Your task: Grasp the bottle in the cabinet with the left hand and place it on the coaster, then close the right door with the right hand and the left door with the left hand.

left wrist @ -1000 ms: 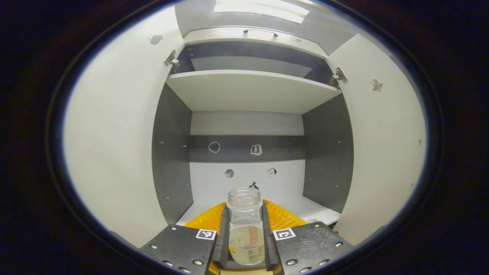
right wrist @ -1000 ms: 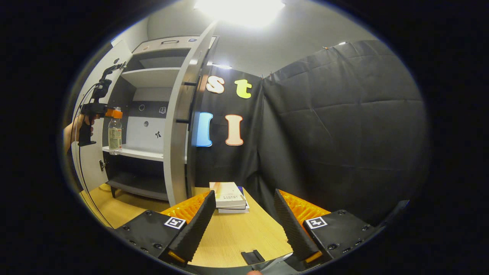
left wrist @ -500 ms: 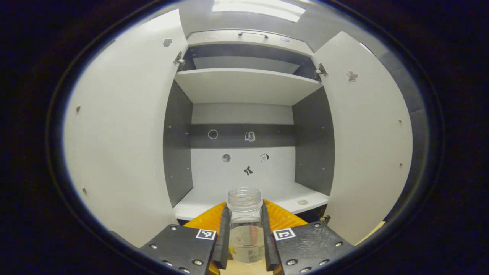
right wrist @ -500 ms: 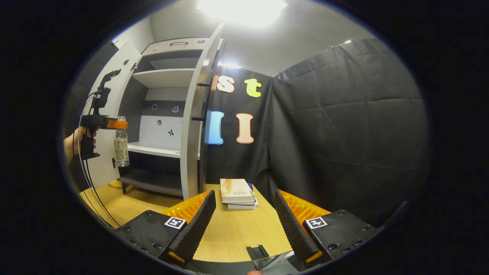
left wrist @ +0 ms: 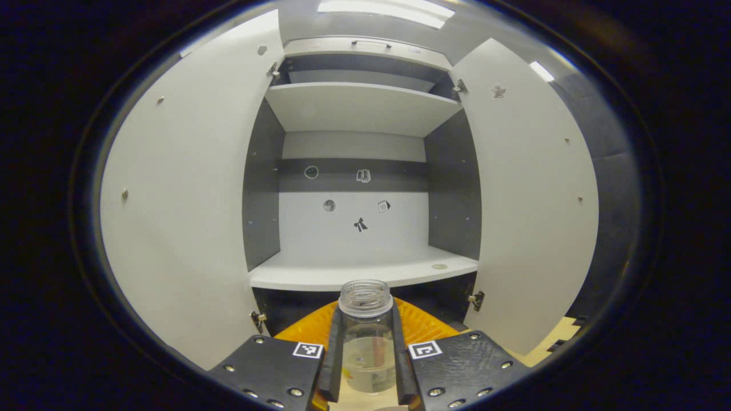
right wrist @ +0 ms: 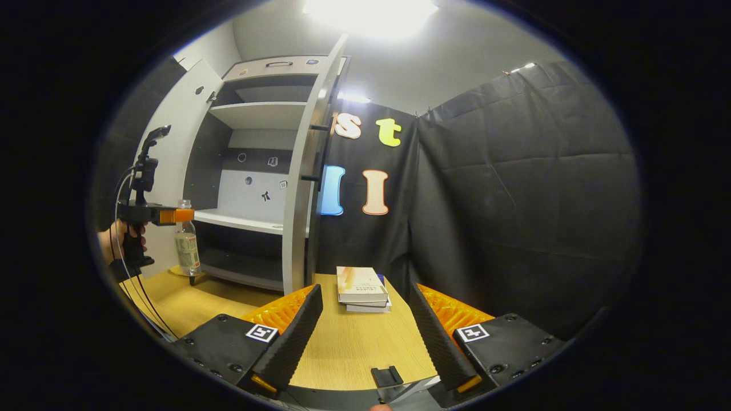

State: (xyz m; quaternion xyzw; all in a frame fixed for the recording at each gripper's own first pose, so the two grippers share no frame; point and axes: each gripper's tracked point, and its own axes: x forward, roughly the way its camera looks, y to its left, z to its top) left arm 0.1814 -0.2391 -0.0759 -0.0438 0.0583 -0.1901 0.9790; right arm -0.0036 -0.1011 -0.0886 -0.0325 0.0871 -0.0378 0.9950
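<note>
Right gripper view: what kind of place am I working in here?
Probably a staged recording booth, not a real home: black cloth walls it, a white cabinet with both doors open stands on a wooden table, and stacked books lie nearby.

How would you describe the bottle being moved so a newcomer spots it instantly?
Start at the tall white cabinet with both doors swung open. Just in front of its lower shelf, the left tongs clamp the clear, capless plastic bottle below its threaded neck. It is the one see-through thing here, unlike the stacked books on the wooden table.

Right gripper (right wrist: 365, 337) gapes above table (right wrist: 348, 348).
</note>
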